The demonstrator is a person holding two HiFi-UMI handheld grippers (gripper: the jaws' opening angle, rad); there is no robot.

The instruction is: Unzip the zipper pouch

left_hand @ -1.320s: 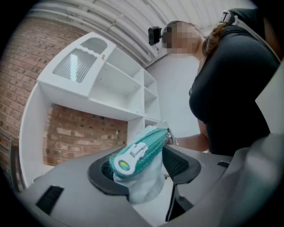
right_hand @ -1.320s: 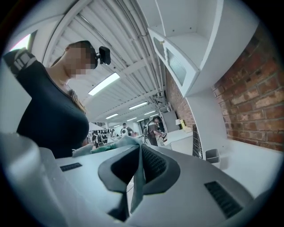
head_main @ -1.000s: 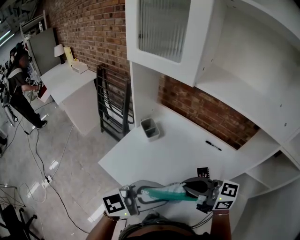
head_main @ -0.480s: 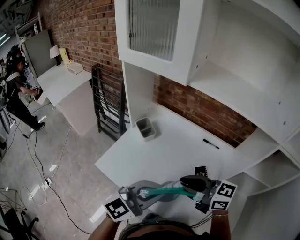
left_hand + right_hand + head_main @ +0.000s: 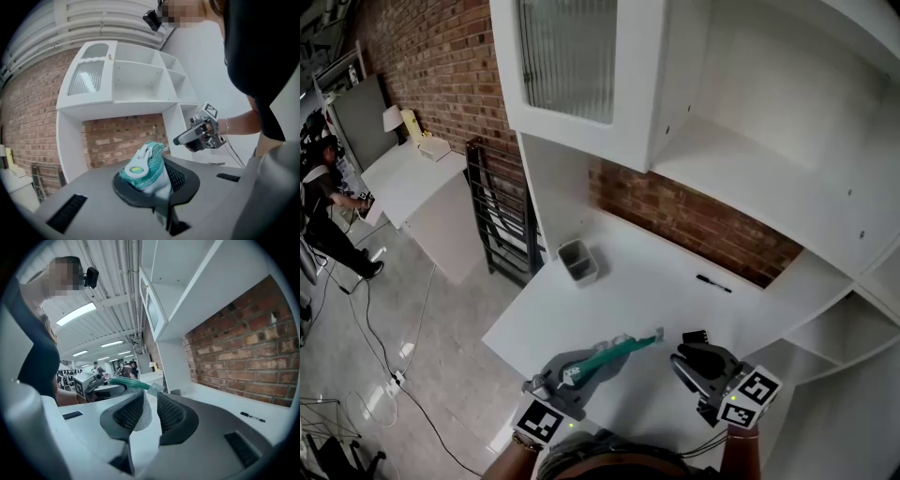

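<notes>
Teal pouch (image 5: 605, 354) hung pinched in left tool (image 5: 579, 370) alone. Right tool (image 5: 686, 361), at three o'clock, had just released it, jaws narrowly parted and empty. Pull likely done.

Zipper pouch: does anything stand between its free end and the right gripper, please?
Nothing visible does. The right gripper, its jaws just opening with nothing between them, faces the zipper pouch at its free end directly.

Grey bin (image 5: 578, 262) & blk pen (image 5: 712, 283) well apart on wht desk (image 5: 630, 302).
</notes>
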